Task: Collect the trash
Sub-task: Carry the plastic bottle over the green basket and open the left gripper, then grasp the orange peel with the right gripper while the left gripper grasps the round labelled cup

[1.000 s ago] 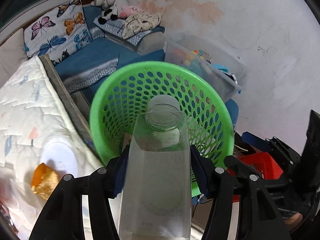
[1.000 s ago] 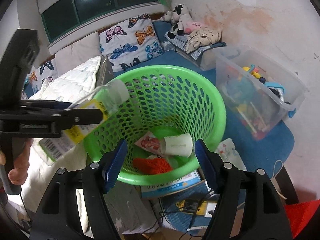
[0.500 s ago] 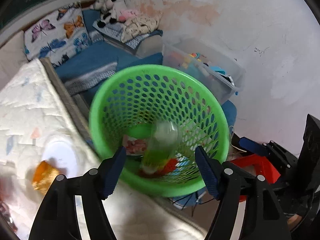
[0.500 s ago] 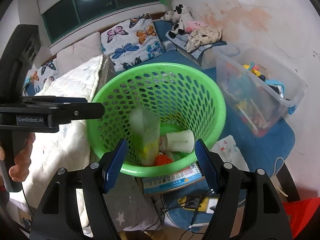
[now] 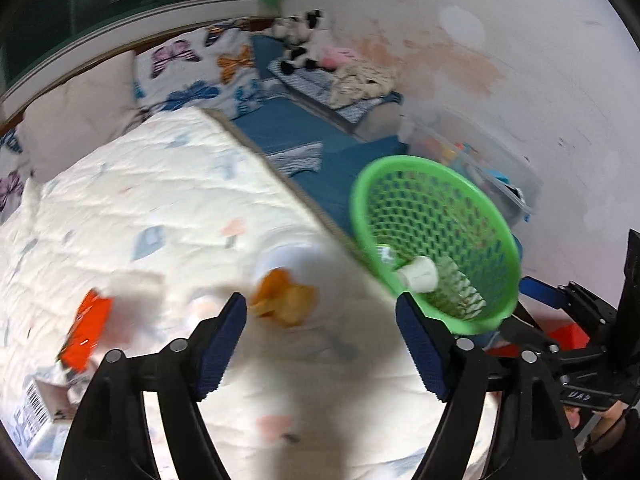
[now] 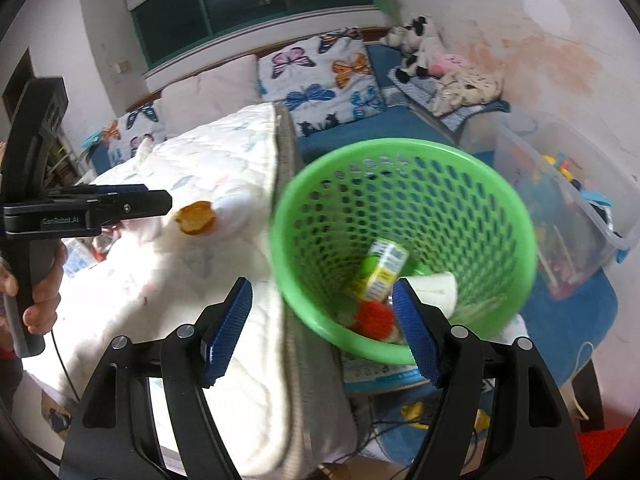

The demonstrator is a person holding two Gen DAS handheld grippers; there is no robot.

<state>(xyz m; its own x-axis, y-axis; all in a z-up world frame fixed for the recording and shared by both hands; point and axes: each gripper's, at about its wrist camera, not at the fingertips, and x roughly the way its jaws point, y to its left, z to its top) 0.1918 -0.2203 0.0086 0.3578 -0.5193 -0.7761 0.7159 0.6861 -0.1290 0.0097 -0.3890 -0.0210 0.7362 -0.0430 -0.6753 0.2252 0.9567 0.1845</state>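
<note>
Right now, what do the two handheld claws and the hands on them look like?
Both claws are black plastic frames with silver screws and ribbed blue pads: left claw, right claw. From the right wrist view, the left unit's side bears pale "GenRobot.AI" lettering, a thin black cable hangs under it, and a bare hand grips its handle.

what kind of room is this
Most likely a bedroom, perhaps a child's. A white quilted mattress fills the middle, butterfly-print pillows line the wall under the window, and stuffed animals lie beside a clear bin of toys.
</note>
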